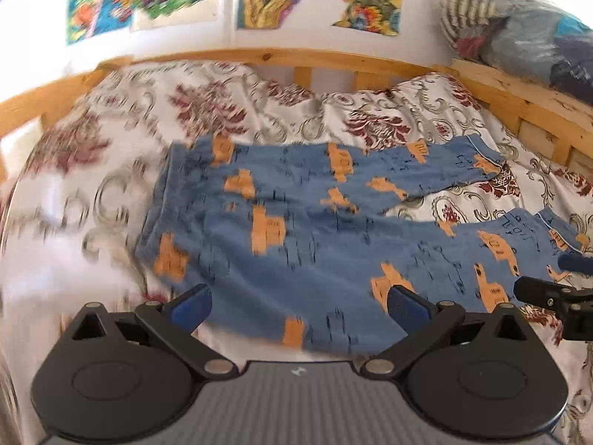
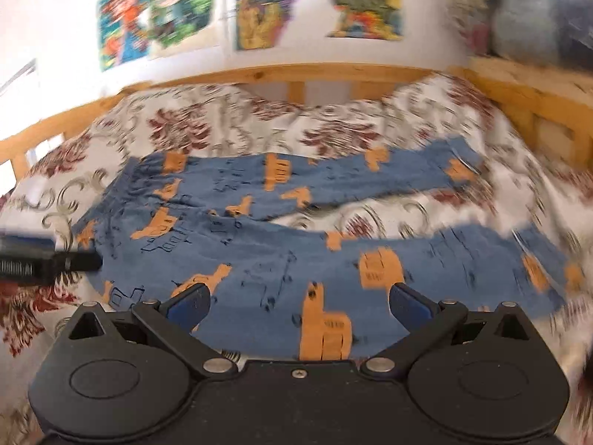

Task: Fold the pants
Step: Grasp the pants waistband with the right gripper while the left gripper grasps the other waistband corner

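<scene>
— On the bed with the pine rail (image 1: 281, 55), over the cream cover printed with dark red flowers (image 1: 207, 111), lie the blue cotton pants patterned with orange trucks and llamas (image 1: 296, 222). Spread flat, nothing folded yet, I'd say.

— Why laid sideways like that?

— It puts the waistband to the left and both legs running out to the right, so each hand gets an end. The legs are parted, with a wedge of bedcover showing between them; probably the first fold is one leg over the other.

— And the left tongs (image 1: 298, 306)?

— Released, blue pads wide apart, empty, hovering over the near edge of the pants at the waist end. Nothing pinched.

— The right tongs (image 2: 298, 304)?

— Likewise spread wide, holding nothing, poised above the near leg. Each tool shows as a dark tip at the edge of the other's view, so they work side by side along that near edge.

— Anything to watch for?

— Both views are smeared with motion, so fine detail is uncertain. Thin cloth on a soft cover: a pinch could catch the bedcover too.
</scene>
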A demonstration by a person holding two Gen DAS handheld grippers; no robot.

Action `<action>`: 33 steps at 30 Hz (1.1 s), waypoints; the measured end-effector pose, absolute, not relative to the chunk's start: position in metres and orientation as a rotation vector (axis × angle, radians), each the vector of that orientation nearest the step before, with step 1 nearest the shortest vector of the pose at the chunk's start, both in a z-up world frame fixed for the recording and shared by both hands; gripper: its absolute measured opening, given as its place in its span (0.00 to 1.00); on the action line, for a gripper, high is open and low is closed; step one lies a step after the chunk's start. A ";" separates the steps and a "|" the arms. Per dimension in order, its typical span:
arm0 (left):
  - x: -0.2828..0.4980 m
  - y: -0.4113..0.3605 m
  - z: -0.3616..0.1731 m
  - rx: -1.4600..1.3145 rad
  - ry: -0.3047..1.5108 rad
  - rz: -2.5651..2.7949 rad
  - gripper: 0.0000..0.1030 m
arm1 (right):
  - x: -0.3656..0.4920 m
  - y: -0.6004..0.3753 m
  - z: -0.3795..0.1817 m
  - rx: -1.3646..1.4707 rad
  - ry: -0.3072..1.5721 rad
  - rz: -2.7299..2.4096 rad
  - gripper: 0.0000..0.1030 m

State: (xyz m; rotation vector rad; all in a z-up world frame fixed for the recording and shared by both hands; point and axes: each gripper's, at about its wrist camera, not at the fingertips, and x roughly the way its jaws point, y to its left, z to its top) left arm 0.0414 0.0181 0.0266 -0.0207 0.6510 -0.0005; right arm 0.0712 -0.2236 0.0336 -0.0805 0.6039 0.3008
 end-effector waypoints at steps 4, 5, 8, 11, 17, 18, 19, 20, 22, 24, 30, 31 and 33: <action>0.085 0.035 0.042 -0.031 0.724 0.011 1.00 | 0.114 -0.217 0.045 -0.146 0.603 0.404 0.99; 0.099 0.044 0.046 -0.061 0.764 0.022 1.00 | 0.125 -0.214 0.047 -0.151 0.609 0.431 0.99; 0.129 0.070 0.061 -0.082 0.803 0.029 1.00 | 0.162 -0.200 0.052 -0.208 0.628 0.486 0.99; 0.158 0.094 0.073 0.004 0.785 0.043 1.00 | 0.201 -0.183 0.057 -0.280 0.624 0.549 0.99; 0.231 0.133 0.067 0.110 0.780 0.030 1.00 | 0.295 -0.159 0.049 -0.348 0.666 0.718 0.99; 0.240 0.137 0.065 0.132 0.785 0.022 1.00 | 0.312 -0.154 0.046 -0.356 0.677 0.751 0.99; 0.250 0.139 0.063 0.168 0.796 0.012 1.00 | 0.326 -0.150 0.044 -0.369 0.682 0.776 0.99; 0.260 0.139 0.060 0.215 0.812 -0.006 1.00 | 0.341 -0.143 0.041 -0.395 0.684 0.808 0.99; 0.275 0.137 0.055 0.312 0.835 -0.063 1.00 | 0.365 -0.130 0.033 -0.464 0.666 0.875 0.99; 0.284 0.133 0.052 0.380 0.827 -0.123 1.00 | 0.384 -0.117 0.027 -0.516 0.645 0.926 0.99; 0.314 0.142 0.040 0.421 0.887 -0.250 0.92 | 0.424 -0.095 0.007 -0.561 0.661 0.988 0.99; 0.320 0.145 0.037 0.413 0.900 -0.255 0.91 | 0.428 -0.093 0.004 -0.573 0.670 0.997 0.99; 0.330 0.155 0.034 0.379 0.939 -0.268 0.88 | 0.436 -0.092 -0.002 -0.603 0.686 1.008 0.99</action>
